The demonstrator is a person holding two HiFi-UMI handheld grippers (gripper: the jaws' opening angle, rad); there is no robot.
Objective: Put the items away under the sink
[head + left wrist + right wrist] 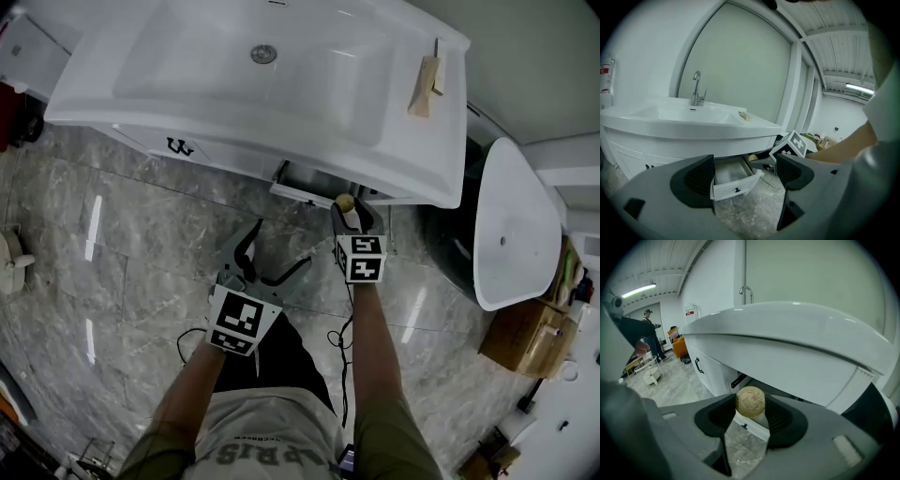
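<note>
I am carrying one small round-capped bottle [750, 404], clenched in my right hand-held gripper [350, 213], just above the single open drawer [302, 180] under the sink [234, 131]; it is not yet sitting inside. My left hand-held gripper [274, 255] is hanging released and empty, nearer me. One beige item [425, 89] is lying on the sink's right rim, probably waiting its turn.

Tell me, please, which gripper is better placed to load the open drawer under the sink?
Right: the right gripper holds the tan-capped bottle near the open drawer; the left gripper is open, empty and farther back.
</note>
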